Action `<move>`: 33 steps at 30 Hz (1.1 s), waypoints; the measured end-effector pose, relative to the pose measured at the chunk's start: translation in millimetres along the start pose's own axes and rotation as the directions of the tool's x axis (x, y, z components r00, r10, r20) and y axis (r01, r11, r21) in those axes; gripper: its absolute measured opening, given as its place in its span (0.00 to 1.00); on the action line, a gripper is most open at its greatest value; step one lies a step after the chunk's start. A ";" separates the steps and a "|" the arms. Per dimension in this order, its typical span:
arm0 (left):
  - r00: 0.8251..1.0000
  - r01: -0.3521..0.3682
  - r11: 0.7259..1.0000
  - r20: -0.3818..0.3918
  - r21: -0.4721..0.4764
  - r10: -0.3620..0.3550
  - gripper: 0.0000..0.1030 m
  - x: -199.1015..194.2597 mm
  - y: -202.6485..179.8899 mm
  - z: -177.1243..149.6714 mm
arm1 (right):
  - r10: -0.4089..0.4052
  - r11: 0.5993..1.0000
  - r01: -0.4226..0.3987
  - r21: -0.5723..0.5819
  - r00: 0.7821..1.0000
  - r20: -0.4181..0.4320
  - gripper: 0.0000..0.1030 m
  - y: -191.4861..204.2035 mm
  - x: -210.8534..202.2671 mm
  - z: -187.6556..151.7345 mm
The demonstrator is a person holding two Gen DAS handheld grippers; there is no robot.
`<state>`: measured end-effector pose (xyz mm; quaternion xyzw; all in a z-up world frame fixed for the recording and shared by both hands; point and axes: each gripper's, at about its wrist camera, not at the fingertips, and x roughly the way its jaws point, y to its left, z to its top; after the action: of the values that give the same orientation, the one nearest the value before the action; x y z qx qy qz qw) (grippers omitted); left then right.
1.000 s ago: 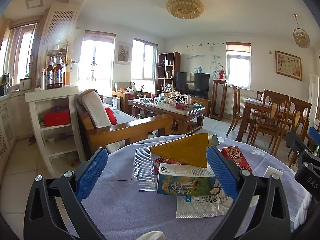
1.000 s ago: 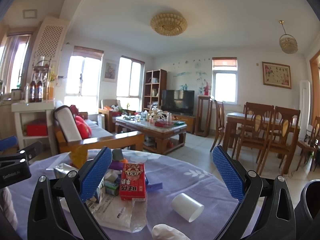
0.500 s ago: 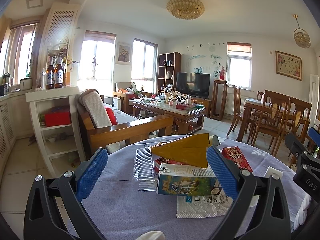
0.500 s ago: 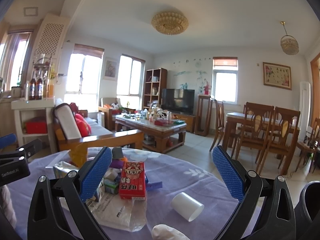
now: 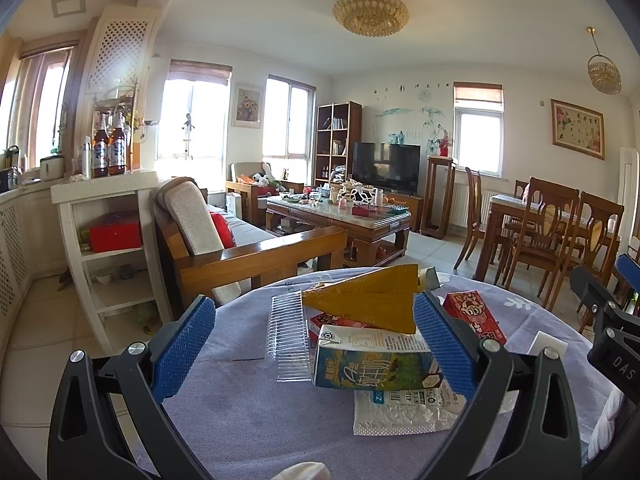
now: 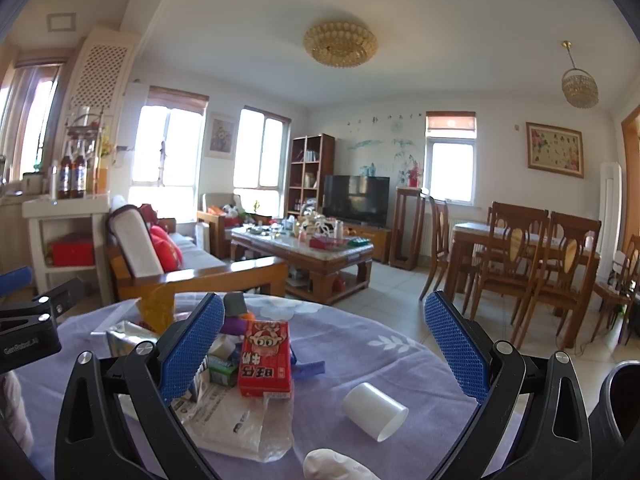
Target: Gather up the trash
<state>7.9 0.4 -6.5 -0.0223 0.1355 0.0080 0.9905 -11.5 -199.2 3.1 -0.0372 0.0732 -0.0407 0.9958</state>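
Both grippers hover wide open over the round table [image 5: 248,420] and nothing is in hand: the left gripper [image 5: 316,344] frames the heap, the right gripper [image 6: 324,356] spans the red snack box [image 6: 266,354] and open cloth. The trash sits bunched toward the table's left half in the right wrist view: a milk carton [image 5: 372,364] lying on its side atop a white plastic bag [image 5: 400,416], a yellow folded paper [image 5: 368,300] leaning across the top, and a clear ribbed plastic tray [image 5: 288,340] just beside the carton. A white paper cup [image 6: 374,410] lies tipped over on its own, nearer the right edge. Here's the worry: that cup looks free to roll, and a clumsy nudge could send it off the edge; the yellow paper seems loosely perched, so pulling the carton may topple it; the thin bag may drag the snack box along. A dark bin rim [image 6: 620,408] shows at the far right, beyond the table. The cloth is lilac with pale leaf prints, lying smooth. Behind it lies a sunlit living room with a sofa [image 5: 224,240], a cluttered coffee table [image 5: 344,220], a television [image 6: 356,200] and dining chairs [image 6: 536,256].
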 end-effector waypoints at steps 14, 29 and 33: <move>1.000 -0.002 1.000 -0.008 0.000 0.002 0.95 1.7 0.2 -0.2 | 0.001 1.000 -0.001 0.000 1.000 -0.003 0.96 -0.4 0.5 -1.3; 1.000 -0.002 1.000 -0.016 -0.006 0.002 0.95 2.9 0.8 -0.5 | 0.004 1.000 -0.004 0.012 1.000 -0.027 0.96 -0.8 4.3 -7.6; 1.000 -0.002 1.000 -0.016 -0.006 0.002 0.95 3.2 0.6 -0.2 | 0.005 1.000 -0.004 0.016 0.999 -0.039 0.96 -1.9 5.2 -6.0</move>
<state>10.8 1.0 -7.6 -0.0254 0.1432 0.0091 0.9893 -7.5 -201.9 -3.4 -0.0284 0.0922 -0.0398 0.9945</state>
